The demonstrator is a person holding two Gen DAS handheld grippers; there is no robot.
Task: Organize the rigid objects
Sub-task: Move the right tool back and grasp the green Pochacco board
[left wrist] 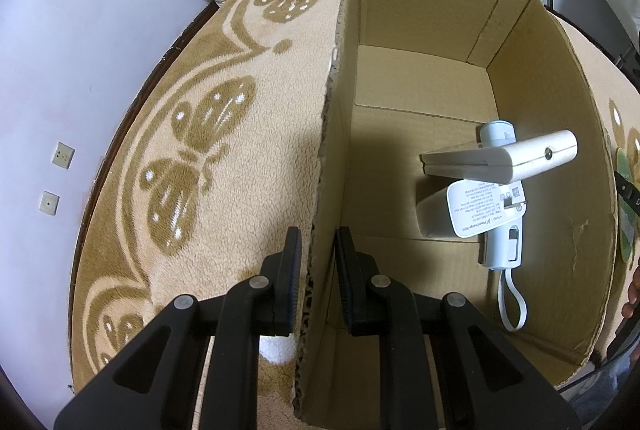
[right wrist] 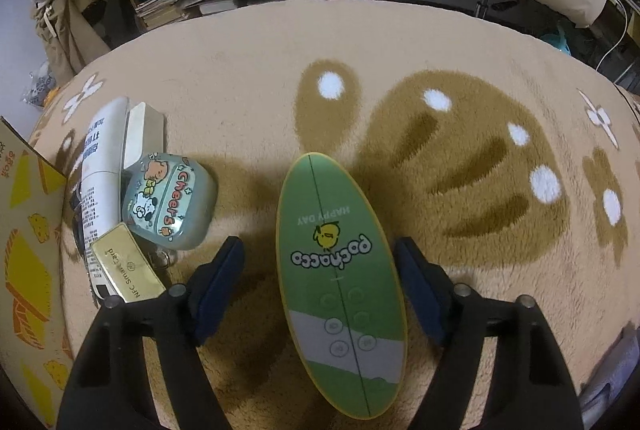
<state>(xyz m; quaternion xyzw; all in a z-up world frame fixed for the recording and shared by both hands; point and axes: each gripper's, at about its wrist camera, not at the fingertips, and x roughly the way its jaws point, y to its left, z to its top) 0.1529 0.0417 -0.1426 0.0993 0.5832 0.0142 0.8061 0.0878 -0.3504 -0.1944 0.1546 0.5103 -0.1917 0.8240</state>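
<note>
Black pads of the right claw (right wrist: 318, 286) are being held wide apart, with the green oval board (right wrist: 340, 282) lying flat between them on the fleece blanket (right wrist: 460, 41), its long axis running straight ahead along the fingers. Neither pad is touching it. The cardboard box (left wrist: 560, 77) is being straddled at its near wall by the left claw (left wrist: 318, 266), narrowly parted, contact unclear. Inside, a white charger (left wrist: 486, 205) is lying. Small cases (right wrist: 170, 201) are waiting leftward, just beside the box.
</note>
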